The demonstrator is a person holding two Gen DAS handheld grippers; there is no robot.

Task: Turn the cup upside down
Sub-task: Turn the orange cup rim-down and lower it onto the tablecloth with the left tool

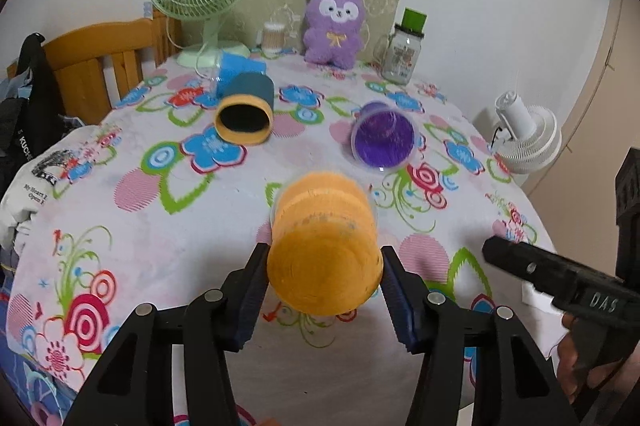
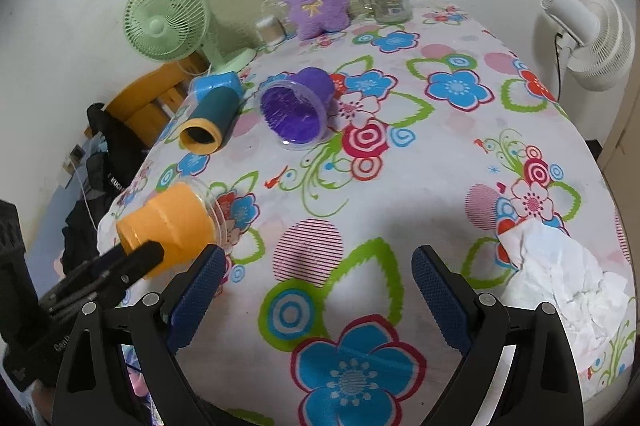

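Soft, even indoor light fills both my views, with no glare. My fisheye lenses bend the room and darken the corners to black. The orange cup (image 1: 324, 246) between my left fingers looks smeared with blur. Below my right claw (image 2: 316, 290) a faint shadow dims the tablecloth (image 2: 400, 185).

Matt orange cup (image 1: 324, 246) looks felt-covered, purple cup (image 1: 382, 137) glossy clear plastic, floral tablecloth (image 2: 360, 185) smooth, plush toy (image 1: 334, 25) fuzzy.

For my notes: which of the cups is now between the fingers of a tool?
The orange cup, between the left tool's fingers. The purple cup and the teal cup lie untouched farther back.
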